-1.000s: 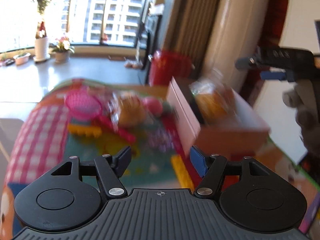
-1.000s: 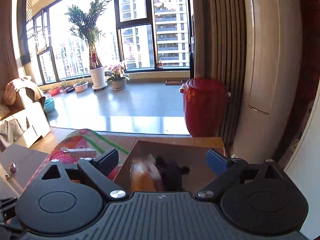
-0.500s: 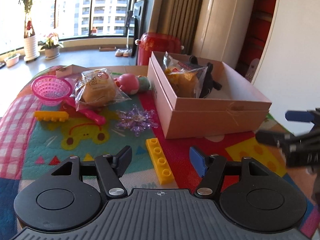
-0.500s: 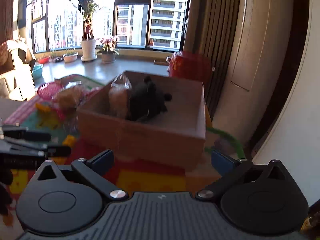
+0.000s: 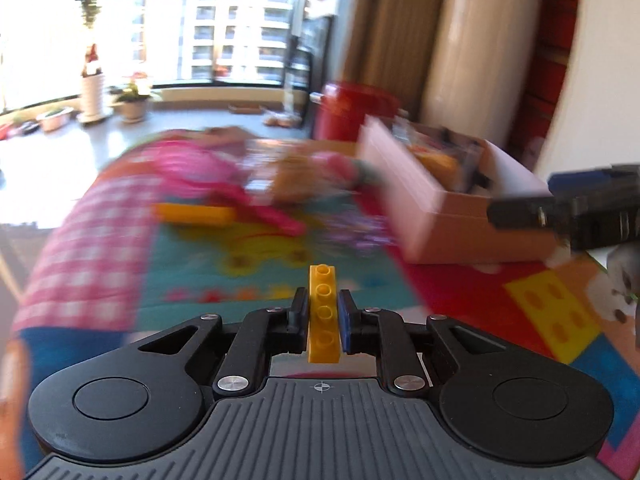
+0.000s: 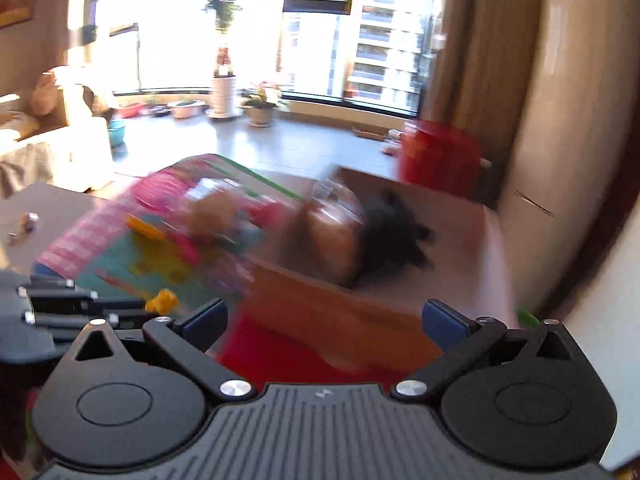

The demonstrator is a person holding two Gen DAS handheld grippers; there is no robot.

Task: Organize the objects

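My left gripper (image 5: 323, 318) is clamped on the yellow brick (image 5: 323, 312), a hard glossy plastic piece with four round studs in a row, held lengthwise between the pads with its far end poking out past the fingertips. No lettering on it that I can read; everything beyond is smeared by motion blur. Just below the brick lies the play mat (image 5: 224, 276), printed in teal, red and yellow blocks with a pink checked border off to my left. Ahead and left sits a second yellow piece (image 5: 192, 213), flat on the mat, beside a pink handle (image 5: 276, 218); farther on is a blurred heap of pink and tan toys I can't sort out. Ahead and right stands the cardboard box (image 5: 416, 200), straight-edged, open-topped, pale inside, with things already in it. Open mat lies between my brick and the box's near wall.

My right gripper (image 6: 324, 322) is spread wide with nothing between its blue pads. Straight ahead of it is the box's front wall (image 6: 340, 304), and inside sit a crinkly clear bag (image 6: 336, 236) and a black fuzzy toy (image 6: 390, 232) touching it. Beyond the box stands a red glossy bin (image 6: 440, 156).
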